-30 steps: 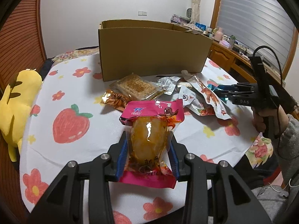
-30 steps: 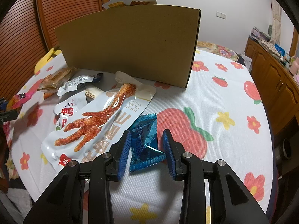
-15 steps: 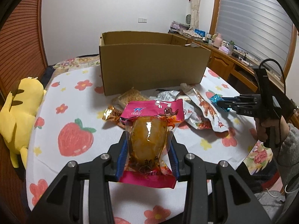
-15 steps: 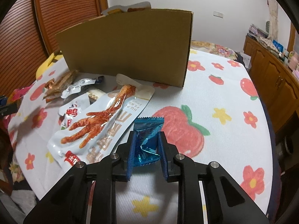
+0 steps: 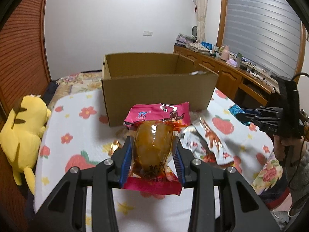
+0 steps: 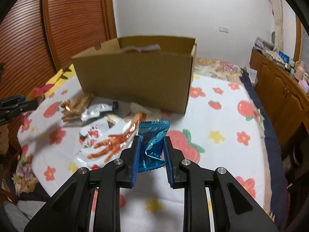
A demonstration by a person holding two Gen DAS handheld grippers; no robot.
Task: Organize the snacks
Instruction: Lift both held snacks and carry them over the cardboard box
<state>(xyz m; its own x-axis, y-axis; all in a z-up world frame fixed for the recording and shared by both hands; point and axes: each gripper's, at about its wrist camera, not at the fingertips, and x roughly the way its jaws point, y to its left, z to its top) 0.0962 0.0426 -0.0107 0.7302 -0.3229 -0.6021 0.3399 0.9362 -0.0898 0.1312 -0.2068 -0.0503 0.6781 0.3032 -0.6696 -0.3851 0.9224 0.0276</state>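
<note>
Two grips: each gripper clamps one snack, both lifted clear of the table
Left gripper (image 5: 152,161): pads squeeze the pink pouch (image 5: 155,147) at its bulging middle; soft, slick film, likely fairly weighty
Right gripper (image 6: 151,161): shut on the crumpled blue foil packet (image 6: 152,145); light, crinkly, could slip
Cardboard box (image 6: 135,79): open-topped, straight ahead
Loose snacks: chicken-foot packet (image 6: 110,145) lies before the box
</note>
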